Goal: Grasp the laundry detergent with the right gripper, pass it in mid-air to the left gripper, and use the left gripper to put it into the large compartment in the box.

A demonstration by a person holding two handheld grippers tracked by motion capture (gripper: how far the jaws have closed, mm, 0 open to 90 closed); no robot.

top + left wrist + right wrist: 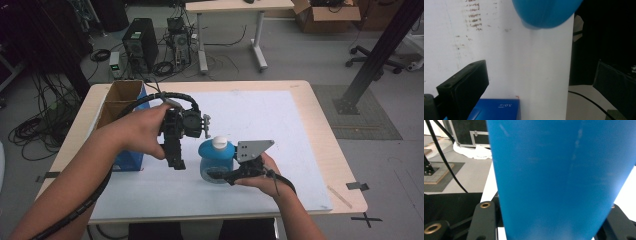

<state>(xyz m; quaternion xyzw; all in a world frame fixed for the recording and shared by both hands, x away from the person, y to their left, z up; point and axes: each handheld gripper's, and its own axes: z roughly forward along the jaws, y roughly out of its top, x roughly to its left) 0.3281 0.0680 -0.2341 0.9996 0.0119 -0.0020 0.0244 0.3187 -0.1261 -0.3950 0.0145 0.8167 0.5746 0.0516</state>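
Box [122, 107] left of bottle [216, 160], table [300, 150] around.

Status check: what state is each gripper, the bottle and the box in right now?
Right gripper: shut on the blue bottle.
Blue bottle: upright, white cap on, held low on its body.
Left gripper: open, holding nothing, beside the bottle.
Cardboard box: open-topped, at the table's left edge.

High view sitting above near table edge, looking forward and down over white mat [280, 150]. Left gripper view facing down along mat, mid-range. Right gripper view pressing right up against blue bottle [564, 180]. All three sharing bottle.
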